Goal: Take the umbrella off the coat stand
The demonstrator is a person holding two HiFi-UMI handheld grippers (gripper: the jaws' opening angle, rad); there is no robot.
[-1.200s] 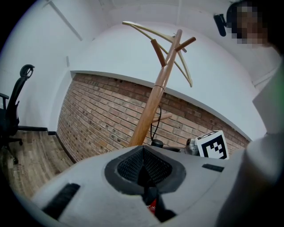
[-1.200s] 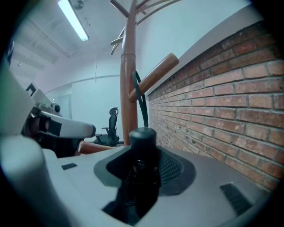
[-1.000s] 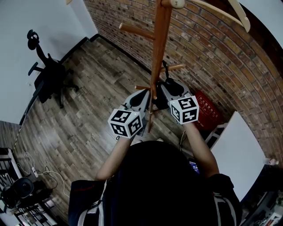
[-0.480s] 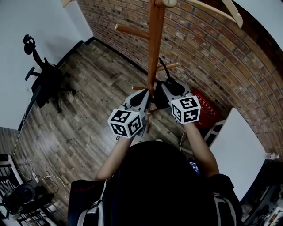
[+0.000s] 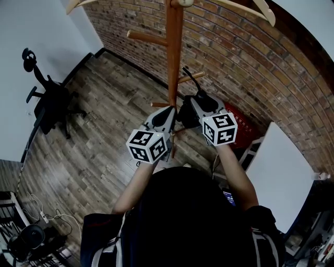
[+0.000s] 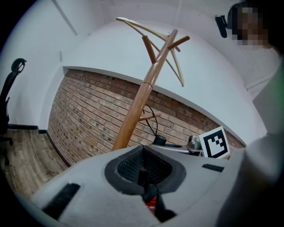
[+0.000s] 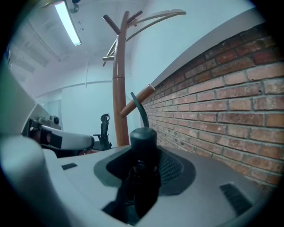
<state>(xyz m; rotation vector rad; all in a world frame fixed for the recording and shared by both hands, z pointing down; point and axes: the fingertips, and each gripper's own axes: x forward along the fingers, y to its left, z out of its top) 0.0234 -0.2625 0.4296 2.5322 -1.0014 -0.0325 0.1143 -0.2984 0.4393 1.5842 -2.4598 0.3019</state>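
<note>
The wooden coat stand [image 5: 174, 57] rises just ahead of both grippers, in front of the brick wall. A black folded umbrella [image 5: 186, 111] hangs beside the pole, its strap [image 5: 190, 78] looped up by a short peg [image 5: 192, 78]. My right gripper [image 5: 198, 104] is shut on the umbrella. In the right gripper view the round black handle [image 7: 143, 135] sticks up between the jaws, and the strap [image 7: 141, 111] runs up to the peg [image 7: 138, 98]. My left gripper [image 5: 167, 116] sits left of the pole, its jaws [image 6: 143, 153] together with only a thin dark seam between them.
A black office chair [image 5: 46, 99] stands on the wood floor at the left. A red box [image 5: 242, 136] and a white panel [image 5: 282, 177] lie to the right by the brick wall [image 5: 261, 62]. Curved wooden hanger arms [image 5: 250, 8] top the stand. Cables and gear [image 5: 31, 237] lie at the lower left.
The right gripper has shifted a little up with the umbrella, and the strap sits nearer the peg's end. The left gripper has barely moved. The head view has swung, so the stand appears further left.
</note>
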